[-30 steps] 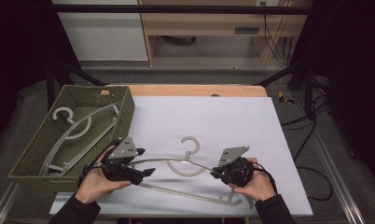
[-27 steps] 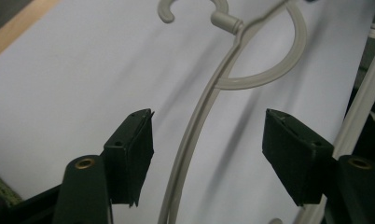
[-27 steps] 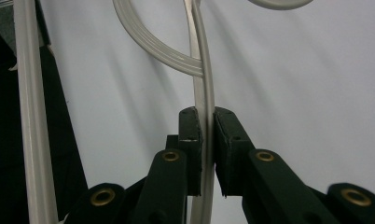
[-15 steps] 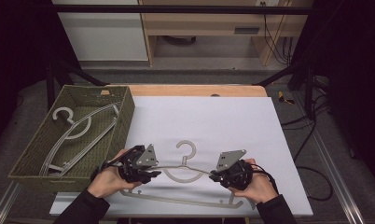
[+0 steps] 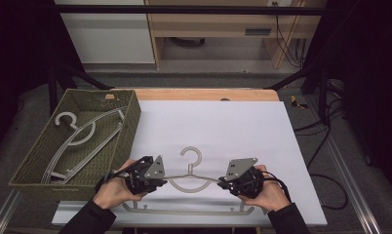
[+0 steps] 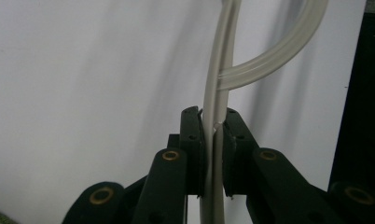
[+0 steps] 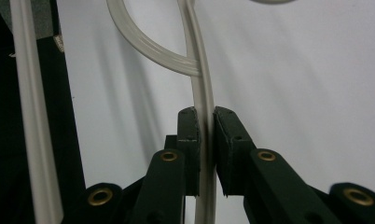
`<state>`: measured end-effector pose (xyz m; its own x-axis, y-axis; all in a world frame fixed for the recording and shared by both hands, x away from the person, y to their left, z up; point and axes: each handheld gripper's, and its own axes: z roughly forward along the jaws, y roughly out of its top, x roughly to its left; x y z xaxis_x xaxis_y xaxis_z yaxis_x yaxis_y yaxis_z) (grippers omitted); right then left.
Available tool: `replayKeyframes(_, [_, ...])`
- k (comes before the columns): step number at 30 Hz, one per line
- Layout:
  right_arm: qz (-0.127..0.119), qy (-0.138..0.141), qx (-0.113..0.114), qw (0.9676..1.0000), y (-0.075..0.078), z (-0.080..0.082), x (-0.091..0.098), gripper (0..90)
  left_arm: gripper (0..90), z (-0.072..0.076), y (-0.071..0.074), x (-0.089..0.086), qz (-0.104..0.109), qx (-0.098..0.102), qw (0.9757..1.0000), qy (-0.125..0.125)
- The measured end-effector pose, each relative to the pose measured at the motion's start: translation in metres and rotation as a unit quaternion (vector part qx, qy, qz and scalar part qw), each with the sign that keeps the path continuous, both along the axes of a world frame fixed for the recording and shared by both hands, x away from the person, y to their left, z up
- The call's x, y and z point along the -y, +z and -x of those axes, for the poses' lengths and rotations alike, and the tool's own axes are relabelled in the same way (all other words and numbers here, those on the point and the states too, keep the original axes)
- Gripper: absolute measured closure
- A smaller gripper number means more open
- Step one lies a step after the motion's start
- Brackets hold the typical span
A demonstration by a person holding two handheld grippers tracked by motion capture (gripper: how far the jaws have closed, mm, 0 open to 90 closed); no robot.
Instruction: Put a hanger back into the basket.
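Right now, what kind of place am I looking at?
Probably a lab or workshop bench set up for recording: a white-topped table in a metal frame, loose cables on the floor, plain cabinets behind.

Left gripper and right gripper face inward — left jaws just closed, right clamped.
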<state>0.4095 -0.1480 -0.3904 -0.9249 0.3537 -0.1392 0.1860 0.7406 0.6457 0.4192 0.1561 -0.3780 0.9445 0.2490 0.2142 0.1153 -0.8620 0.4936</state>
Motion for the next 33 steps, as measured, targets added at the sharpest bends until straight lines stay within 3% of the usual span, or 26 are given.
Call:
replayKeyframes(2, [0.001, 0.001, 0.0, 1.0, 0.0, -0.001, 0.001, 80.7, 81.7, 0.003, 0.001, 0.0, 0.001, 0.006, 1.0, -0.001])
replayKeyframes(3, [0.001, 0.0, 0.002, 1.0, 0.0, -0.001, 0.001, 80.6, 81.8, 0.005, 0.0, -0.001, 0.021, 0.007, 0.9997, 0.004])
replayKeyframes(4, [0.002, 0.005, 0.001, 1.0, 0.001, -0.003, 0.001, 80.5, 81.9, 0.005, 0.002, -0.002, 0.015, 0.01, 0.9998, 0.0])
replayKeyframes(8, [-0.006, -0.006, 0.008, 0.9999, 0.002, -0.004, 0.003, 79.3, 82.1, 0.007, 0.002, -0.005, 0.036, 0.006, 0.9993, 0.01])
replayKeyframes(10, [-0.014, -0.01, 0.015, 0.9997, 0.003, -0.005, 0.003, 77.8, 82.2, 0.007, 0.003, -0.006, 0.037, 0.008, 0.9992, 0.014])
replayKeyframes(13, [-0.046, -0.035, 0.027, 0.998, 0.006, -0.007, 0.007, 72.9, 82.2, 0.007, 0.005, -0.009, 0.064, 0.007, 0.9973, 0.036])
replayKeyframes(16, [-0.091, -0.066, 0.035, 0.993, 0.012, -0.007, 0.017, 62.0, 82.2, 0.005, 0.007, -0.013, 0.073, 0.013, 0.9953, 0.062])
replayKeyframes(19, [-0.152, -0.099, 0.038, 0.9827, 0.017, -0.006, 0.03, 52.4, 82.3, 0.003, 0.011, -0.017, 0.08, 0.025, 0.9917, 0.097])
replayKeyframes(21, [-0.202, -0.116, 0.036, 0.9718, 0.02, -0.006, 0.04, 43.2, 82.2, 0.003, 0.014, -0.02, 0.089, 0.034, 0.9884, 0.118])
replayKeyframes(22, [-0.232, -0.127, 0.038, 0.9638, 0.021, -0.005, 0.046, 41.3, 82.3, 0.004, 0.015, -0.02, 0.095, 0.042, 0.9863, 0.128])
replayKeyframes(23, [-0.246, -0.134, 0.038, 0.9592, 0.022, -0.004, 0.049, 39.5, 82.2, 0.004, 0.015, -0.02, 0.106, 0.05, 0.983, 0.141])
replayKeyframes(26, [-0.291, -0.169, 0.045, 0.9405, 0.023, -0.001, 0.064, 29.2, 82.2, 0.004, 0.02, -0.024, 0.119, 0.057, 0.9777, 0.163])
replayKeyframes(28, [-0.306, -0.186, 0.05, 0.9322, 0.022, 0.001, 0.071, 24.7, 82.3, 0.002, 0.025, -0.029, 0.118, 0.064, 0.9761, 0.171])
replayKeyframes(31, [-0.317, -0.212, 0.056, 0.9227, 0.018, 0.005, 0.083, 20.3, 82.3, 0.001, 0.033, -0.036, 0.122, 0.074, 0.973, 0.181])
replayKeyframes(33, [-0.317, -0.225, 0.052, 0.9198, 0.014, 0.007, 0.088, 16.6, 82.3, 0.0, 0.04, -0.04, 0.129, 0.08, 0.9711, 0.184])
